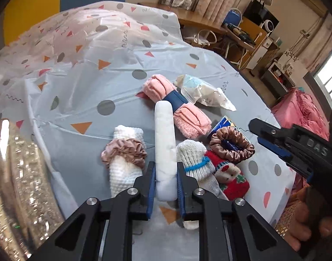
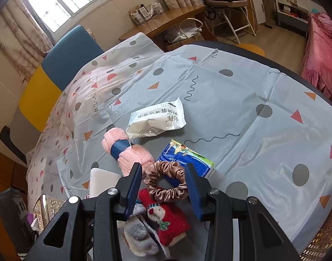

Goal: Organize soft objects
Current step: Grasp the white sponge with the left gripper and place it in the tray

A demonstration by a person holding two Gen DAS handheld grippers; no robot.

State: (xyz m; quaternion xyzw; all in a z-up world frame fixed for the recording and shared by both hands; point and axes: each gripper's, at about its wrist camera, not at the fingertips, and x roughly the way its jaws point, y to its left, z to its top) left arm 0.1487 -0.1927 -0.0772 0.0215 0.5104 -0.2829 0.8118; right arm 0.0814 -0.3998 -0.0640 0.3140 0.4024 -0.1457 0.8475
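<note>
left tool (image 1: pixel 166 174): black linkage arms, blue pads, silver screws. right tool (image 2: pixel 163 187) same; white lettering on side.

A thin plastic cover (image 1: pixel 83 100) is lying glossy and creased over the desk. The white pad (image 1: pixel 163 143) is showing a smooth, faintly sheened wrap. The pink towel roll (image 1: pixel 187 117) is looking plush and matt. A brown scrunchie (image 1: pixel 232 145) is gleaming like satin, as is a paler one (image 1: pixel 124 152) around a nubby white knit roll (image 1: pixel 124 171). The red sock (image 2: pixel 172 219) is reading as fuzzy cloth (embroidered figure). The wipes packet (image 2: pixel 157 119) is shining, crinkled film. The fingers (image 1: pixel 151 187) are showing matt blue pads on black plastic with bright metal pins.
</note>
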